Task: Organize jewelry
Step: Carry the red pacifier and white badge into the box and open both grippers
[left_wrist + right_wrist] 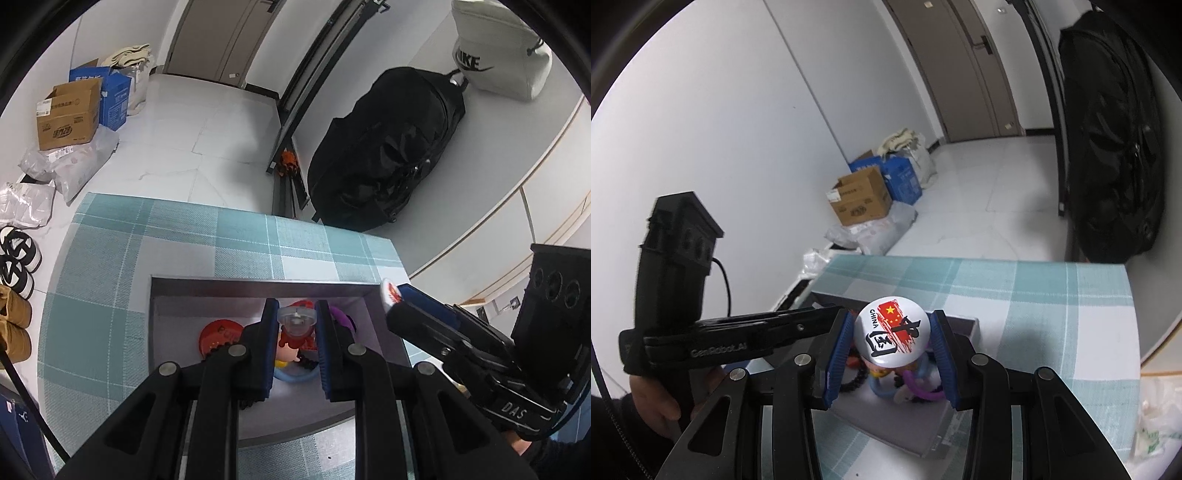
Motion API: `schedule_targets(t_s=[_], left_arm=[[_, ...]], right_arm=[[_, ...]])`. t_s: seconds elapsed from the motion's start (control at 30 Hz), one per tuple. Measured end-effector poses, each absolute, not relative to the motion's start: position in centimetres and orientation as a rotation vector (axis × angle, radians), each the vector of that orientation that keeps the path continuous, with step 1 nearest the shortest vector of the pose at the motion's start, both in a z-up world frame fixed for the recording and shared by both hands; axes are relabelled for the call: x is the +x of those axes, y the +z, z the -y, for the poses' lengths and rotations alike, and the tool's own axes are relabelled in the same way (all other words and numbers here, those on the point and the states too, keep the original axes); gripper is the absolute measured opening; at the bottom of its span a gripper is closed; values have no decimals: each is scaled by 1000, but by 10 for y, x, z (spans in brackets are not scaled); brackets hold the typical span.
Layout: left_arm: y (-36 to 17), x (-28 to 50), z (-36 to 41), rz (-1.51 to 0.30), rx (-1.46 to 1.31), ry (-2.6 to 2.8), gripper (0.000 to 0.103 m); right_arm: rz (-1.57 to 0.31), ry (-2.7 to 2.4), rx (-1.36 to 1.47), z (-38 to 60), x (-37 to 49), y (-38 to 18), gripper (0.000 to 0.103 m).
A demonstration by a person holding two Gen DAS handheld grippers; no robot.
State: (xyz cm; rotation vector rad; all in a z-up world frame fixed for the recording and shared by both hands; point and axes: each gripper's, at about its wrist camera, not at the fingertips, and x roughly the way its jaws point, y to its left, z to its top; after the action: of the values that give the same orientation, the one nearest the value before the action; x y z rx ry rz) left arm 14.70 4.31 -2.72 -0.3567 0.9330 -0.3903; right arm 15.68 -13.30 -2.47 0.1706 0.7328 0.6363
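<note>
A grey open box (258, 286) sits on the teal checked tablecloth (110, 258). Inside lie a red round badge (218, 334), a purple piece (341, 317) and a blue ring (295, 376). My left gripper (296, 314) is shut on a small clear round item (296, 320) above the box. My right gripper (891, 328) is shut on a white round badge (891, 332) with a red flag and "CHINA", held over the box (964, 325); it also shows in the left wrist view (389, 293).
The table stands over a white tiled floor. Cardboard and blue boxes (70, 114) and plastic bags lie at the far left, shoes (14, 258) by the table's left side. A black backpack (388, 147) rests on a grey surface to the right.
</note>
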Motion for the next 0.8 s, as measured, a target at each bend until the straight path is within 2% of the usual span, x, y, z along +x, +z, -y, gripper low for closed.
schedule_targets(t_s=[0.37,0.43,0.5,0.57,0.6,0.63,0.8], left_arm=[[-29,148,-47,-934,-397,-406,14],[-30,149,-48,-937,-417,-411,15],[-31,151,-49,-951,-426,-404,22],[-30,151,-51,-944,-447,-408,47],[-28,150,-53,-926,-462,-411,50],[-26,148,-54,-911,-470,-416,53],[-20,143,-54,-878,-443,-393,53]], right_arm=[[-743,609,148,130,153,-28,43],[-742,598,138,130,153,-27,46],[-734,599,145,132,152,-26,53],[-710,605,161,136,150,-21,62],[-695,604,167,138,149,-19,68],[-683,601,170,139,148,-17,70],[-652,591,178,143,145,-13,73]])
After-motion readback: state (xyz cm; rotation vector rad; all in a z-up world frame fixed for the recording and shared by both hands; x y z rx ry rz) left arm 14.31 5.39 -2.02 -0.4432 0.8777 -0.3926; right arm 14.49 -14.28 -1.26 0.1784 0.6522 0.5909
